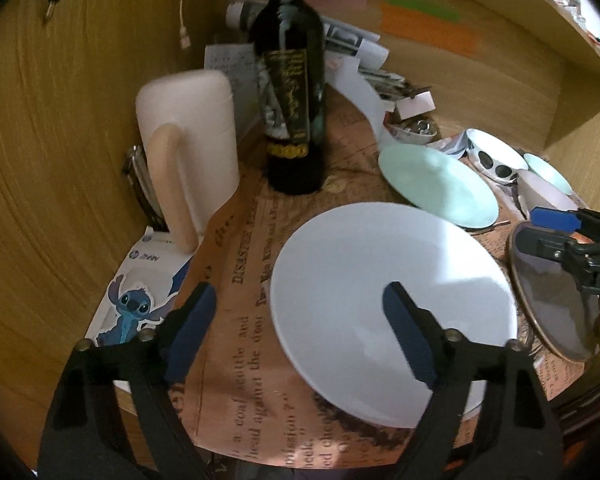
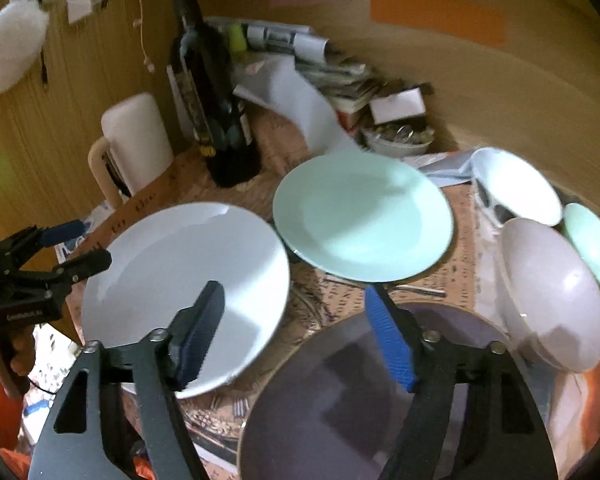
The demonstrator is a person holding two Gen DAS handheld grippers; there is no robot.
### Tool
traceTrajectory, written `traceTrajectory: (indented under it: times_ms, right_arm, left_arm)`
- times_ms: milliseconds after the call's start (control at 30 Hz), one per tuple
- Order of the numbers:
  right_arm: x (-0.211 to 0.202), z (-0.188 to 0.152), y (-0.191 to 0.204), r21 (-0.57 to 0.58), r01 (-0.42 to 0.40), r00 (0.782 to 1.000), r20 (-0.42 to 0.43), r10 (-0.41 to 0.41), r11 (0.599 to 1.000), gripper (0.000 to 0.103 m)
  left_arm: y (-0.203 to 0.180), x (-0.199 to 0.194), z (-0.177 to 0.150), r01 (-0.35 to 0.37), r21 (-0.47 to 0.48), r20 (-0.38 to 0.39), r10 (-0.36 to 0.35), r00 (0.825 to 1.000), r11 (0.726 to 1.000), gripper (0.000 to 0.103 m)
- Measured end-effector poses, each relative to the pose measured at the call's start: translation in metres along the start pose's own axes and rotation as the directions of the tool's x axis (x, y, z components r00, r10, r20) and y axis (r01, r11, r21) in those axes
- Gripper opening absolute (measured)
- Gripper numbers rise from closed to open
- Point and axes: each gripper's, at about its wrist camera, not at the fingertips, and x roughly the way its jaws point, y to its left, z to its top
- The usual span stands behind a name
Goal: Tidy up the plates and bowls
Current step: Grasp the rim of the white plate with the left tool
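Both grippers hang with jaws parted and nothing between their pads above a table (image 1: 236, 320) papered in old newsprint: the left gripper (image 1: 300, 328), at the bottom of its own wrist view, straddles the left rim of a white plate (image 1: 388, 296) at centre frame without touching it, while the right gripper (image 2: 296, 328), at the bottom of its own view, is spread over the gap between that white plate (image 2: 180, 288) at lower left and a dark grey plate (image 2: 380, 392) at lower right. A mint-green plate (image 2: 360, 216) sits at centre of the right view, its near edge overlapping the white plate's rim. Three bowls crowd the right side of that view: a white bowl with dark spots (image 2: 516, 188) at upper right, a pale lilac bowl (image 2: 552, 292) below it, and a small mint bowl (image 2: 592, 244) at the far right edge. A dark wine bottle (image 1: 292, 80) stands upright at top centre of the left view, beside a white jug (image 1: 188, 140) at left.
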Motion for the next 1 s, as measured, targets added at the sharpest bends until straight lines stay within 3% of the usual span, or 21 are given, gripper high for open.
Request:
traceTrajectory:
  times_ms: [133,267,400,700,900,1000]
  right_arm:
    - [0.016,0.003,0.000,0.018,-0.023,0.998,-0.066,0.024,1.000,0.053]
    - [0.031,0.006,0.000,0.039,-0.057,0.989,-0.135,0.062,0.998,0.035]
    - [0.042,0.007,0.002,0.032,-0.052,0.983,-0.177,0.057,0.998,0.029]
    - [0.052,0.006,0.006,0.001,-0.045,0.974,-0.223,0.044,0.999,0.025]
    - [0.058,0.007,0.008,-0.007,-0.062,0.970,-0.236,0.059,0.998,0.026]
    - [0.059,0.007,0.007,0.007,-0.064,0.969,-0.238,0.064,0.998,0.026]
  left_arm:
    - [0.012,0.007,-0.002,0.024,-0.019,-0.033,-0.025,0.999,1.000,0.069]
    - [0.020,0.013,-0.005,0.039,-0.038,-0.058,-0.041,0.997,0.999,0.051]
    - [0.025,0.019,-0.009,0.085,-0.059,-0.104,-0.091,0.990,0.995,0.039]
    - [0.024,0.022,-0.014,0.154,-0.091,-0.141,-0.165,0.976,0.984,0.035]
    - [0.020,0.025,-0.014,0.221,-0.100,-0.173,-0.236,0.956,0.970,0.035]
    - [0.015,0.023,-0.015,0.218,-0.077,-0.169,-0.228,0.959,0.973,0.035]
